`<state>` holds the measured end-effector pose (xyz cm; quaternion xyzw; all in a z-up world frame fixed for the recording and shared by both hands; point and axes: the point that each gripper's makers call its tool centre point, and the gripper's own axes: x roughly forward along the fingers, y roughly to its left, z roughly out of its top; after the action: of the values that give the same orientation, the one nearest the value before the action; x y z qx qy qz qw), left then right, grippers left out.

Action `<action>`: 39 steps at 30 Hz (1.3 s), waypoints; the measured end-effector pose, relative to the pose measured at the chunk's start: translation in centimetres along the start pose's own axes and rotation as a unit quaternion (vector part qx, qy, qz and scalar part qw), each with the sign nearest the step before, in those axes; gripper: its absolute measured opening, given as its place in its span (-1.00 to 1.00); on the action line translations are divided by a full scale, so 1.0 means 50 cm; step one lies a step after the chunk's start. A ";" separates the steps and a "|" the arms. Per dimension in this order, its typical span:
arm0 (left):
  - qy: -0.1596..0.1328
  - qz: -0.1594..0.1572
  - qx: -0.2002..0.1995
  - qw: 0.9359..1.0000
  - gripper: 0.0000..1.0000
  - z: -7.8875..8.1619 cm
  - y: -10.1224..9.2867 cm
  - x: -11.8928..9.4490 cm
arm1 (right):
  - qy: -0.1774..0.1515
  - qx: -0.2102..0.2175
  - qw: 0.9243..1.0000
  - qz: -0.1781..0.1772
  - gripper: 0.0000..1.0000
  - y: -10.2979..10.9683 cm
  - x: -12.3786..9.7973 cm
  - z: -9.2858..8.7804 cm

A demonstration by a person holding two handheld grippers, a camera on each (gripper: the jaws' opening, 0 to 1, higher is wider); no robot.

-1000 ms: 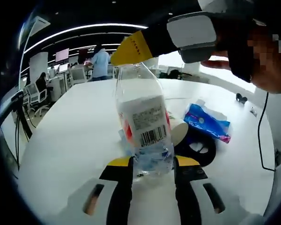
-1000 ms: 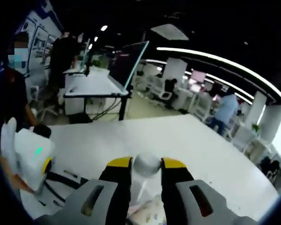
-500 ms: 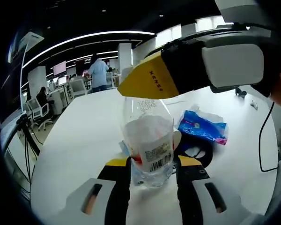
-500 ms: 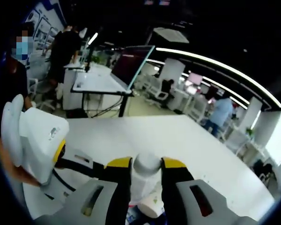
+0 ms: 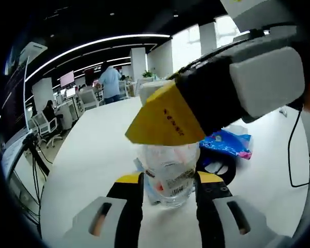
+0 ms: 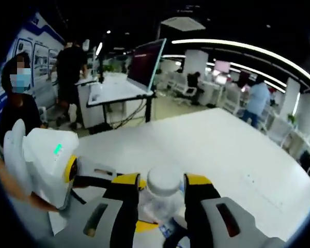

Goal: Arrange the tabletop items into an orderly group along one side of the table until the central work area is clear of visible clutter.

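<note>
Both tongs are on the clear plastic bottle (image 5: 168, 173) now, the left tongs (image 5: 167, 182) clamped around its labelled lower body above the white surface (image 5: 93, 155) and the right tongs (image 6: 163, 184) pinching its white cap (image 6: 164, 180), a blue packet (image 5: 226, 143) lying just behind.

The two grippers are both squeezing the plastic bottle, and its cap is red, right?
Not quite: the cap is white, as the right gripper view shows. Both grippers do hold the plastic bottle: the left gripper low down, the right gripper at the cap.
</note>
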<state>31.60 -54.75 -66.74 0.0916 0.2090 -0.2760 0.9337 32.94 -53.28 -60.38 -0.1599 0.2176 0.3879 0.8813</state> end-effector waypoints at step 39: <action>0.019 -0.006 0.020 1.000 -0.25 -0.026 -0.001 -0.045 | 0.170 -0.476 0.801 0.320 0.19 0.005 0.010 -0.099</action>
<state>29.42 -53.36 -66.94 0.1141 0.2215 -0.2842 0.9258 31.75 -55.05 -64.88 -0.5440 0.1903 0.6690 0.4693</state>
